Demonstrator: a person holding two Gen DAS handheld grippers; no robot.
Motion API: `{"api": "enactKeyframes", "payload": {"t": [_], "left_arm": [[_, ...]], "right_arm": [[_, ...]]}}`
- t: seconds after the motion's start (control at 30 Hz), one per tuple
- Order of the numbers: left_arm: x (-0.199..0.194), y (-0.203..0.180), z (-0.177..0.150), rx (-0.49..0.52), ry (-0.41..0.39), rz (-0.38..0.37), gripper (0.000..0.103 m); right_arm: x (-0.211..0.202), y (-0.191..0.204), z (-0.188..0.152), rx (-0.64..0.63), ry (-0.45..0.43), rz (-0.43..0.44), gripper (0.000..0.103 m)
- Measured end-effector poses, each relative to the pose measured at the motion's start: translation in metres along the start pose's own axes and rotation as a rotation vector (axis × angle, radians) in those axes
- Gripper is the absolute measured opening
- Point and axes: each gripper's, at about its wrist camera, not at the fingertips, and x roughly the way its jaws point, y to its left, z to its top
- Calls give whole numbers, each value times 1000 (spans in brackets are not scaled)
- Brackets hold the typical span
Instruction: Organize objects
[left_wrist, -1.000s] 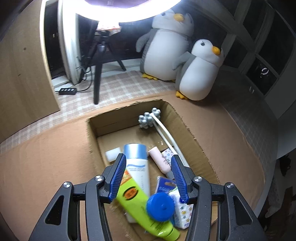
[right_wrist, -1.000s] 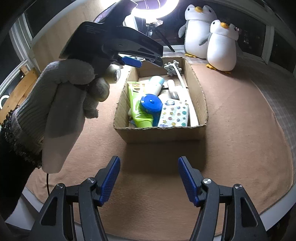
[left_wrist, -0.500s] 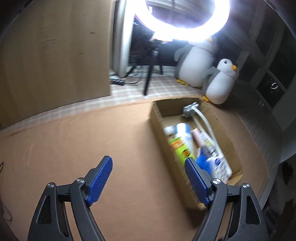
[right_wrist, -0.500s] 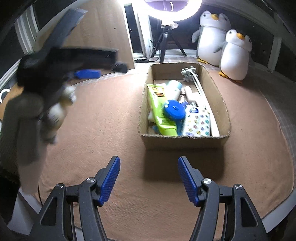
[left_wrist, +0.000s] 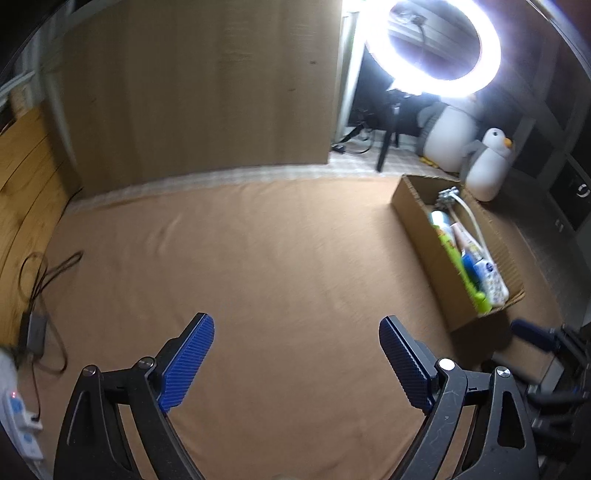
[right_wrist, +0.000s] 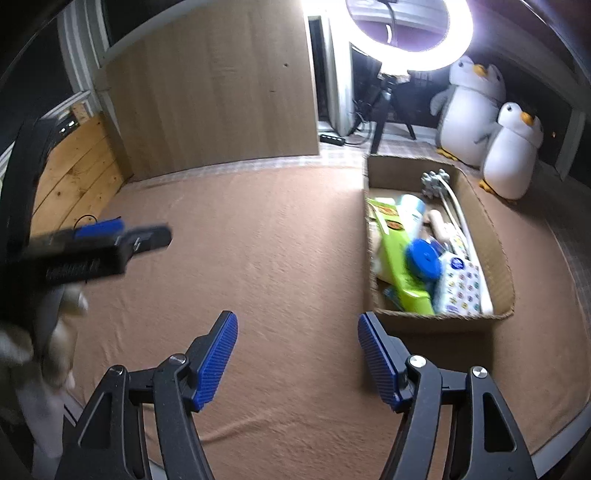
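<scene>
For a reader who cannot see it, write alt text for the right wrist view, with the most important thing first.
The right gripper hangs open and empty over a brown cloth. To its right, a cardboard box holds a green tube, a blue lid and other items. The left gripper, blurred, is at the left; two plush penguins sit behind.

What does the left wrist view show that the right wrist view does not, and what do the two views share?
Only the left wrist view shows the power strip and loose cables at the mat's left edge, and the right gripper's tip from the side. Only the right wrist view shows the gloved hand holding the left gripper, and the box's contents from above, such as the blue lid. Both show the box, the tan mat, the ring light, two penguins and open, empty jaws.
</scene>
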Motion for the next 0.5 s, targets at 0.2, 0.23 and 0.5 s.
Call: {"api": "enactKeyframes", "payload": {"t": [0.2, 0.23, 0.5], "left_arm": [[-16, 30, -31, -52, 17, 45, 93], [-17, 32, -35, -51, 18, 54, 93], [-23, 43, -50, -96, 26, 62, 93]], "right_arm": [[3, 20, 2, -23, -16, 3, 66], [4, 22, 2, -24, -17, 5, 67], [6, 32, 2, -15, -33, 11, 71]]}}
